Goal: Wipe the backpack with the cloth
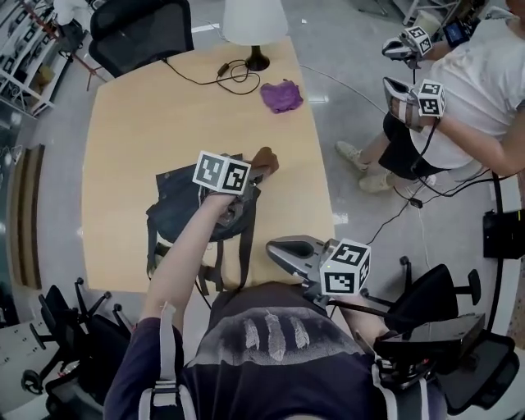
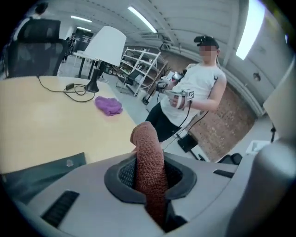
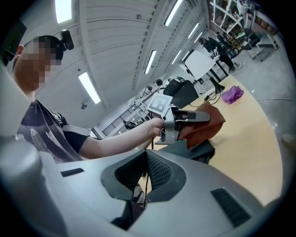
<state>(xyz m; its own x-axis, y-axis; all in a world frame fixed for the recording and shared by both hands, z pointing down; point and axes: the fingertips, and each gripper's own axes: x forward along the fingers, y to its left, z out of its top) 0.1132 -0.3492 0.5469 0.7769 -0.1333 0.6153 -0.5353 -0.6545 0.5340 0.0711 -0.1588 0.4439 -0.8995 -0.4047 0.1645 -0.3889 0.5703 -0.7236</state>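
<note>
A dark backpack (image 1: 184, 209) lies on the wooden table (image 1: 131, 123) near its front edge, straps hanging toward me. My left gripper (image 1: 259, 169) hovers over the bag's right side, shut on a brown cloth (image 1: 267, 157). In the left gripper view the cloth (image 2: 149, 159) stands up as a roll between the jaws, with a corner of the backpack (image 2: 37, 173) low at the left. The right gripper view shows the cloth (image 3: 209, 127) hanging just above the backpack (image 3: 194, 150). My right gripper (image 1: 275, 248) is off the table's front right corner, shut and empty, apart from the bag.
A purple cloth (image 1: 281, 95) lies at the table's far side beside a lamp (image 1: 255, 25) and its cable (image 1: 234, 74). Another person (image 1: 484, 90) with two grippers stands at the right. Office chairs (image 1: 139, 33) stand behind the table, and another chair (image 1: 435, 303) is at my right.
</note>
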